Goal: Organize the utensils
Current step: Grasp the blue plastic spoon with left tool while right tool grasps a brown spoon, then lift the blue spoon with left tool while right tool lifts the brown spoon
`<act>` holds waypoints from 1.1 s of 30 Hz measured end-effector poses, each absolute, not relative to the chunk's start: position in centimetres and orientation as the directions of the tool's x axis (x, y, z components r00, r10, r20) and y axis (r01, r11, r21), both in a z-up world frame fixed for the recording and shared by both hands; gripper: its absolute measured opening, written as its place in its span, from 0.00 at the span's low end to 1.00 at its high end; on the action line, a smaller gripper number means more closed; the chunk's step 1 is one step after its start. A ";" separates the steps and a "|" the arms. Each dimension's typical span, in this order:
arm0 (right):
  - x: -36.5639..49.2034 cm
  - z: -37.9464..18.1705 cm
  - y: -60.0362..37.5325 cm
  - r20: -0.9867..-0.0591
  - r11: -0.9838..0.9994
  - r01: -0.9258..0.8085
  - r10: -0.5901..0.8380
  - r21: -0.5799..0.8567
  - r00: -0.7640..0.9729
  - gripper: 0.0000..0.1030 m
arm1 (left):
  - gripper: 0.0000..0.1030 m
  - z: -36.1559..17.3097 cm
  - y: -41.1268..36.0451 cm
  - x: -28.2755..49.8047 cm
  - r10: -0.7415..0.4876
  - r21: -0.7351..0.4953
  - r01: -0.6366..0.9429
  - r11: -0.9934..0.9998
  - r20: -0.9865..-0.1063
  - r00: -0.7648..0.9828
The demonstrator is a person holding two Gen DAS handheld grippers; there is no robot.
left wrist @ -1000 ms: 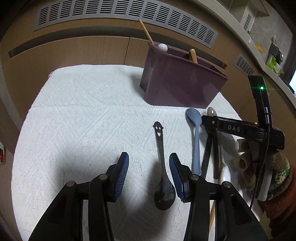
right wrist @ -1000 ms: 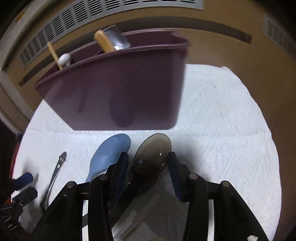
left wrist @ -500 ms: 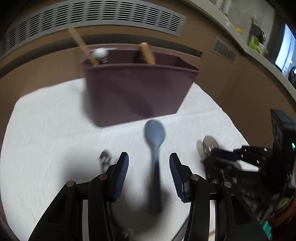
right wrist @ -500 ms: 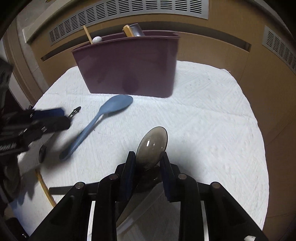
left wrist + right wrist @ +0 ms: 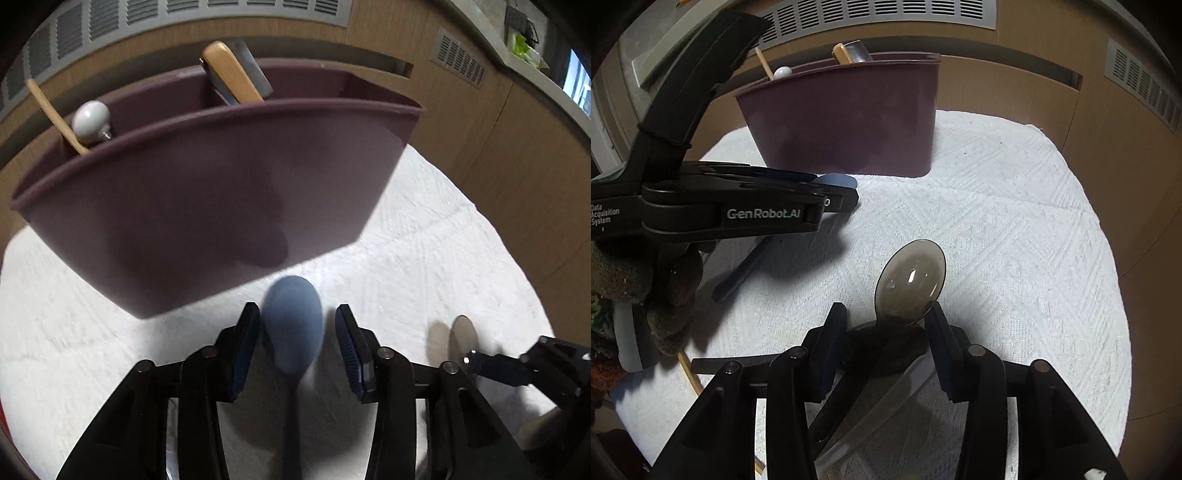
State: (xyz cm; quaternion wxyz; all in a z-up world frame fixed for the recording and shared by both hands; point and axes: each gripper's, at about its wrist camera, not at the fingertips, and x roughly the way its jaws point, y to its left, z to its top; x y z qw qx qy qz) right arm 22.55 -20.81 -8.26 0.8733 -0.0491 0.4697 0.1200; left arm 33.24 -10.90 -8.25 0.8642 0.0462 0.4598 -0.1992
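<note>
While my left gripper (image 5: pixel 293 345) straddles the matte blue plastic spoon (image 5: pixel 293 325), its jaws stand apart, gripping nothing. My right gripper (image 5: pixel 886 338), jaws likewise wide, flanks the smoky translucent plastic spoon (image 5: pixel 910 282) unclamped, before the maroon plastic caddy (image 5: pixel 846 114).

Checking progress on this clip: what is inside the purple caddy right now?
Sticking out of the purple caddy: a thin wooden stick, a white round knob, and a wooden handle with a grey metal piece behind it. Their lower ends and the caddy's bottom are hidden by its front wall.
</note>
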 end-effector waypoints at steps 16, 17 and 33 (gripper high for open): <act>22.3 -8.4 -20.0 -0.855 0.967 -0.246 0.179 0.062 0.487 0.70 | 0.34 -7.9 -5.6 26.9 -0.273 -0.095 0.369 0.925 -0.840 0.469; 22.3 -8.5 -19.7 -0.858 0.964 -0.262 0.166 0.038 0.486 0.70 | 0.34 -7.9 -5.2 26.4 -0.276 -0.103 0.362 0.926 -0.841 0.465; 23.1 -6.6 -18.4 -0.824 0.966 -0.257 0.177 0.040 0.538 0.20 | 0.37 -7.9 -3.8 23.7 -0.258 -0.102 0.329 0.939 -0.842 0.475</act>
